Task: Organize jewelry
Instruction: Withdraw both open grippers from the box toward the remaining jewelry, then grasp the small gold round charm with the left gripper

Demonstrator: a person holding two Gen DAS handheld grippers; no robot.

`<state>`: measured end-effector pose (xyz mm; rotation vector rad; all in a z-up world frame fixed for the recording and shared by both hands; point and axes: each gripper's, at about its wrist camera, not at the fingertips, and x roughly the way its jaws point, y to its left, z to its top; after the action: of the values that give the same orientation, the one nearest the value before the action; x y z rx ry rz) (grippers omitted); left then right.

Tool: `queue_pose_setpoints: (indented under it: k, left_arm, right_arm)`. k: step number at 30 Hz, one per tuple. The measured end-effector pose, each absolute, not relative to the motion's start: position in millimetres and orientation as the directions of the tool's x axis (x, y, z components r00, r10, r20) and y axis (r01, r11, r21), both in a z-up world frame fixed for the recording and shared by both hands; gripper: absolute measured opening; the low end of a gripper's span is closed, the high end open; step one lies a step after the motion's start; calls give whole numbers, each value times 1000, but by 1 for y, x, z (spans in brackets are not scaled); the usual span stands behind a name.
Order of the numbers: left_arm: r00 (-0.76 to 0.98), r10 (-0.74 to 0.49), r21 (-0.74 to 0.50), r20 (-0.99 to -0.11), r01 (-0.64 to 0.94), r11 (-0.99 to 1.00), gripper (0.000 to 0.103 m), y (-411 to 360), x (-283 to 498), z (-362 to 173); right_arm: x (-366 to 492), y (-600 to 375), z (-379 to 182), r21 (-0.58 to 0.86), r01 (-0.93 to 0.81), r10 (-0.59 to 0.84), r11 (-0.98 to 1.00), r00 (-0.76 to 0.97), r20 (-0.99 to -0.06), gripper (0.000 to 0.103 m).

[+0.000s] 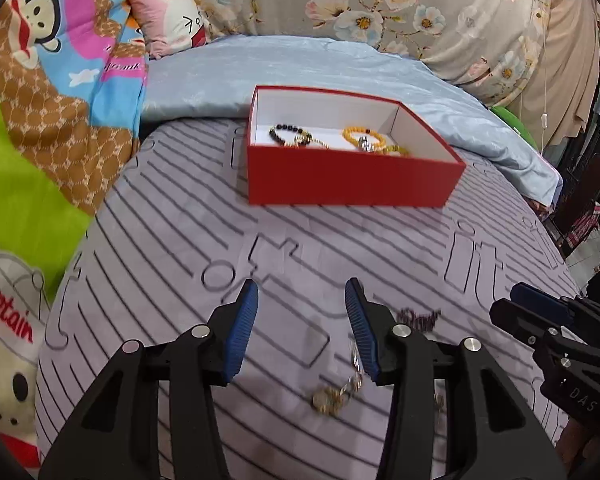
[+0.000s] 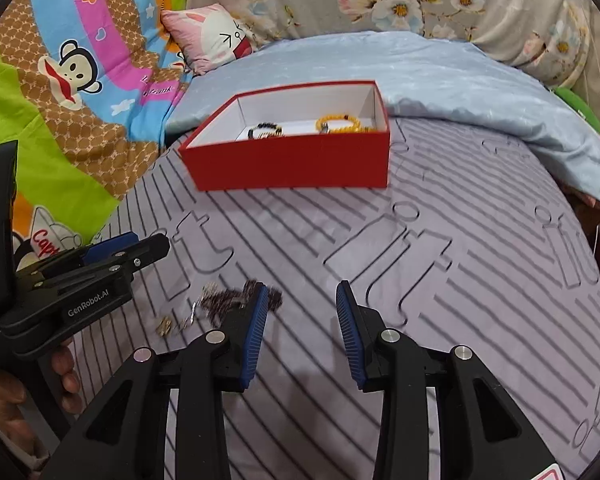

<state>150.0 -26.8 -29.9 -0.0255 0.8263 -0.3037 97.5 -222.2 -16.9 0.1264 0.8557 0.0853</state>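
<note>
A red box [image 1: 352, 184] with a white inside stands on the striped bed sheet; it holds a black bead bracelet [image 1: 288, 136] and yellow bead bracelets [image 1: 368, 138]. It also shows in the right wrist view [image 2: 292, 168]. My left gripper [image 1: 302, 320] is open and empty above the sheet. A gold chain with a pendant [image 1: 334, 396] lies by its right finger, and a dark purple bracelet [image 1: 418, 318] lies just right of it. My right gripper [image 2: 302, 320] is open and empty; the purple bracelet [image 2: 224, 300] and the gold chain [image 2: 168, 324] lie left of it.
A light blue quilt [image 1: 340, 60] lies behind the box. A cartoon blanket [image 1: 52, 100] and a pink pillow [image 1: 168, 16] are at the left, a floral quilt [image 1: 400, 4] at the back. The bed edge drops off at the right.
</note>
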Motion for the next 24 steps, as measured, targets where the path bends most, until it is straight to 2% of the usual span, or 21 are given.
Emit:
queue_pose_setpoints:
  k: [10, 20, 21, 24]
  left_arm:
    - [582, -310, -158, -751, 298, 941, 44, -25, 106, -50]
    - [556, -332, -185, -762, 303, 935, 42, -32, 108, -62]
    - [558, -332, -187, -760, 302, 935, 41, -32, 108, -62]
    - [567, -323, -177, -758, 298, 938, 29, -31, 109, -64]
  right_arm:
    - [70, -221, -31, 184, 3, 142, 983, 625, -768, 35]
    - [67, -225, -34, 197, 19, 143, 980, 620, -772, 35]
    - [67, -225, -34, 198, 18, 145, 980, 620, -771, 35]
    - [68, -225, -34, 201, 15, 149, 979, 618, -772, 35]
